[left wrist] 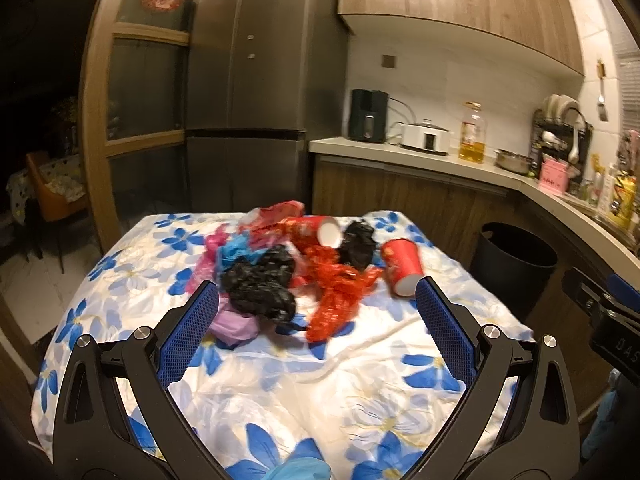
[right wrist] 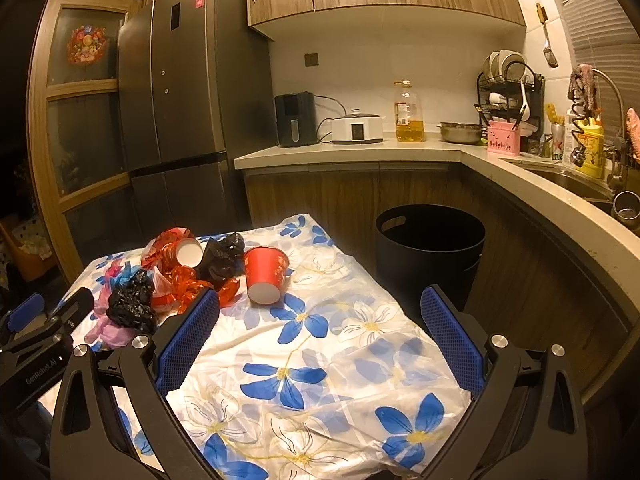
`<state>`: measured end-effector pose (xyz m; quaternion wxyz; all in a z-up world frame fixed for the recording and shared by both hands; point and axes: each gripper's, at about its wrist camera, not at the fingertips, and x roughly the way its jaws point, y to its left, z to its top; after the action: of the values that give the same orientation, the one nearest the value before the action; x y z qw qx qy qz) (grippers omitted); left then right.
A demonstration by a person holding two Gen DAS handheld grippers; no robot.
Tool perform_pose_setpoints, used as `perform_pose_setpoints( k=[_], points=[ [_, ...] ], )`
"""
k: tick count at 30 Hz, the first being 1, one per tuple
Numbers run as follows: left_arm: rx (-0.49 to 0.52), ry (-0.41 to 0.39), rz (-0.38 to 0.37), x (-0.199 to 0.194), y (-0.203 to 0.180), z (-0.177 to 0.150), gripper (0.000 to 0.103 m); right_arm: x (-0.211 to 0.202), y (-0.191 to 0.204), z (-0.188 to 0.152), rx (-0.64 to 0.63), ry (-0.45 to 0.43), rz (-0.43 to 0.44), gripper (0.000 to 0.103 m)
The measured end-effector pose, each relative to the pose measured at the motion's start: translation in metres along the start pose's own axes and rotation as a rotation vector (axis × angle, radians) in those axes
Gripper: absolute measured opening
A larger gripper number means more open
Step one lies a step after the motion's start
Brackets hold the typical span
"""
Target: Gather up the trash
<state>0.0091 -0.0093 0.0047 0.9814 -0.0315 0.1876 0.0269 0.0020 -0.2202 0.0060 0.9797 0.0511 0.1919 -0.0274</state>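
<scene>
Both sets of tongs spread wide, nothing gripped. Left tongs [left wrist: 318, 300] hovering over the floral tabletop [left wrist: 360, 380], with the trash pile dead ahead: black crumpled bag [left wrist: 260, 284] just past the left finger, red foil wrapper [left wrist: 340, 296] between the fingers further out, pink bag [left wrist: 236, 326] tucked under the black one. Red paper cup [left wrist: 402, 266] lying on its side just beyond the right finger, second cup [left wrist: 320, 230] buried in the heap behind.

Right tongs [right wrist: 320, 304] aimed more at bare cloth, that same red cup ahead and left. Black bin [right wrist: 430, 240] off the tabletop's far edge, ahead and to the right.

Stuff that could go sideways, probably:
- cup on its side = rolls off the edge if nudged instead of pinched
- crinkly bags tangled together, so grabbing one likely drags neighbours along and drops them short of the bin
- slippery loose cloth bunching up under a low swipe
</scene>
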Motion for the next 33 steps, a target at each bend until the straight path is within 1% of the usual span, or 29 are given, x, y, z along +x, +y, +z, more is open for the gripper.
perform_pose_setpoints(
  k=[6,9,14,16,19,20,24,25,26,27,29,30,31,33],
  points=[
    [-0.082,0.003,0.087,0.023,0.034,-0.011,0.097,0.028,0.009,-0.007,-0.010,0.020,0.083,0.098],
    [-0.097,0.007,0.124,0.037,0.046,-0.019,0.096,0.048,0.019,-0.012,-0.021,0.048,0.144,0.098],
    [-0.115,0.003,0.142,0.064,0.058,-0.022,0.089,0.071,0.033,-0.017,-0.038,0.051,0.201,0.098],
    [-0.108,0.005,0.135,0.078,0.057,-0.021,0.088,0.079,0.037,-0.018,-0.042,0.046,0.223,0.097],
    [-0.082,0.027,0.139,0.102,0.055,-0.023,0.079,0.090,0.044,-0.018,-0.049,0.028,0.260,0.094],
    [-0.081,0.037,0.133,0.108,0.056,-0.023,0.074,0.095,0.046,-0.019,-0.053,0.028,0.272,0.094],
    [-0.083,0.107,0.143,0.136,0.059,-0.030,0.056,0.117,0.058,-0.022,-0.060,0.058,0.302,0.090],
    [-0.084,0.115,0.142,0.140,0.060,-0.031,0.055,0.122,0.061,-0.023,-0.063,0.063,0.307,0.088],
    [-0.079,0.131,0.136,0.144,0.059,-0.034,0.052,0.125,0.064,-0.024,-0.063,0.067,0.312,0.085],
    [-0.069,0.144,0.137,0.148,0.058,-0.036,0.046,0.132,0.068,-0.024,-0.064,0.079,0.318,0.082],
    [-0.059,0.157,0.132,0.152,0.058,-0.039,0.038,0.140,0.074,-0.026,-0.069,0.091,0.327,0.080],
    [-0.062,0.161,0.130,0.153,0.058,-0.040,0.031,0.145,0.078,-0.027,-0.073,0.099,0.337,0.078],
    [-0.069,0.162,0.119,0.153,0.059,-0.041,0.026,0.149,0.082,-0.028,-0.077,0.103,0.344,0.076],
    [-0.085,0.160,0.107,0.151,0.063,-0.041,0.011,0.155,0.090,-0.030,-0.087,0.110,0.354,0.074]
  ],
)
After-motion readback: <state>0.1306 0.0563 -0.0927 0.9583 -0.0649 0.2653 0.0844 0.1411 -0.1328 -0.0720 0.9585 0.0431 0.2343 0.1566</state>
